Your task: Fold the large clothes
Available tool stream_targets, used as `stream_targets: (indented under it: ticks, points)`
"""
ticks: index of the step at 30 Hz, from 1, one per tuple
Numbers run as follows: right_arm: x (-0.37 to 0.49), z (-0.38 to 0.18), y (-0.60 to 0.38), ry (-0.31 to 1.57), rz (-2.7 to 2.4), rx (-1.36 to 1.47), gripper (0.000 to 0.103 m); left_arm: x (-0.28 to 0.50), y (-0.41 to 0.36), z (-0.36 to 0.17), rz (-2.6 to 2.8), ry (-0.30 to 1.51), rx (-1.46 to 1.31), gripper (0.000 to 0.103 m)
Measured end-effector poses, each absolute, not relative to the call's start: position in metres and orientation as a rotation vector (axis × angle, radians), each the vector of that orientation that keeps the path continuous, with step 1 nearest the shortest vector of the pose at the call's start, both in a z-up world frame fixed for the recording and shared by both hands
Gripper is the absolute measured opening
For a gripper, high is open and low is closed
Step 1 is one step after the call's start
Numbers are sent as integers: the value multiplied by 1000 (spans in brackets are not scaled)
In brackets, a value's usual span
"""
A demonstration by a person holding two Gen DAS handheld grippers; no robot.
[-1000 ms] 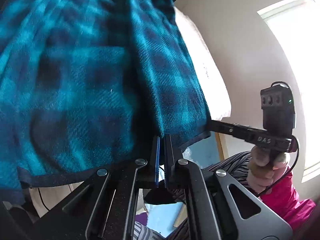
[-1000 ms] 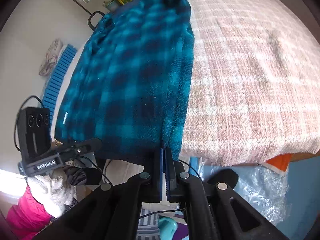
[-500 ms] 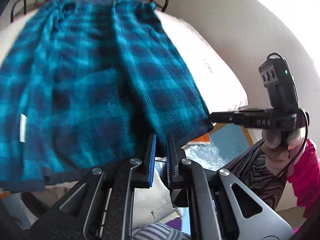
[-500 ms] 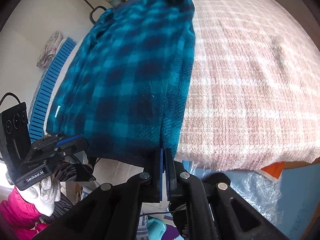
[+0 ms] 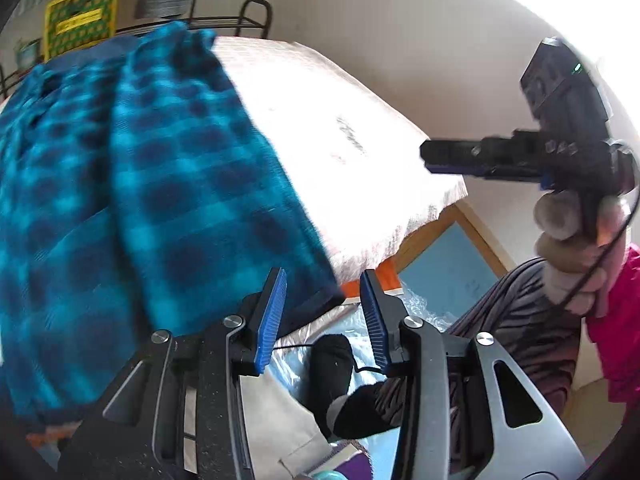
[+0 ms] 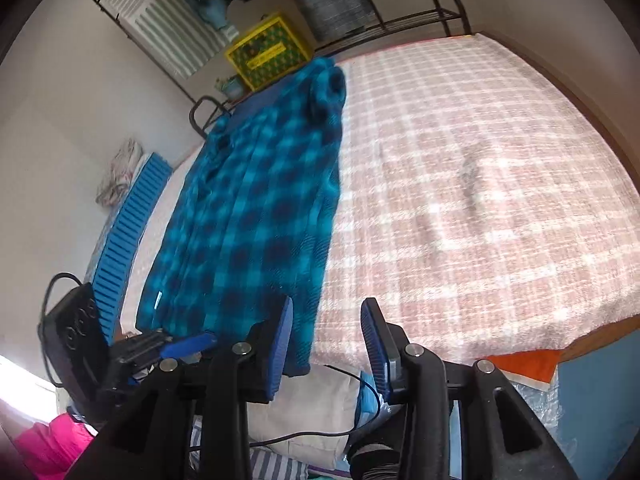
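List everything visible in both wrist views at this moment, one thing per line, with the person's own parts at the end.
plaid shirt: one, teal and dark blue, spread lengthwise on the bed, hem hanging over the near edge.
bedspread: one, pink and white check, covering the bed.
metal rack: one, black, behind the bed's far end.
yellow box: one, yellow and green, by the rack.
ribbed panel: one, blue, along the bed's far side.
left hand-held gripper: one, black with blue pads, jaws opening, at the hem, nothing gripped.
right hand-held gripper: one, same colours, jaws opening, empty, at the hem.
gloved hand: one, light grey, holding the right hand-held gripper.
sleeve: one, pink.
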State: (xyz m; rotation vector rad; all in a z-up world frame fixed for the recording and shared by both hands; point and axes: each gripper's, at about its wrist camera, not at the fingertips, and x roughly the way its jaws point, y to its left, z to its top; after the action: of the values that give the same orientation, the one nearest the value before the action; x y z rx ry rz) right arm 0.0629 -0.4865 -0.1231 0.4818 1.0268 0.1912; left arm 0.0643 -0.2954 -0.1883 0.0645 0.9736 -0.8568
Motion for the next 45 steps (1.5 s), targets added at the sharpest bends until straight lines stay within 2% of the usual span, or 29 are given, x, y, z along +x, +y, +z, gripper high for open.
stream_targets:
  ticks: [3,6,14,16,17,19,20,23,30,31,33,38,45]
  points:
    - [57,-115,-501,1006,175,487,38,64,-315,-197,-874,976,110,41]
    - [52,-105,-519,983,139,476,39,63,-331,-208,-873,981,169,51]
    - [51,-103,-545,978,100,486,40,58,-342,-229,-844,944,323,51]
    - [56,-104,-544,981,108,491,40,55,-343,-231,-840,909,364,43]
    - [58,-105,-544,981,111,494,40,53,-342,-232,-822,879,392,31]
    - [63,-107,-542,981,117,502,40,54,-341,-233,-833,855,399,26]
    - [67,-108,-540,981,123,504,40,56,-337,-233,-828,858,381,20]
    - [81,-111,-534,983,143,504,40,68,-324,-227,-845,923,250,11]
    - [146,-132,-520,983,195,531,46,80,-276,-197,-843,954,-92,8]
    - [155,-134,-519,980,204,532,48,81,-270,-193,-834,949,-122,8]
    - [182,-141,-513,967,233,545,58,82,-260,-188,-825,943,-176,8]
    - [239,-169,-511,960,271,701,61,79,-246,-177,-811,917,-217,8]
    - [305,-215,-505,1010,237,826,60,75,-241,-172,-806,911,-251,8]
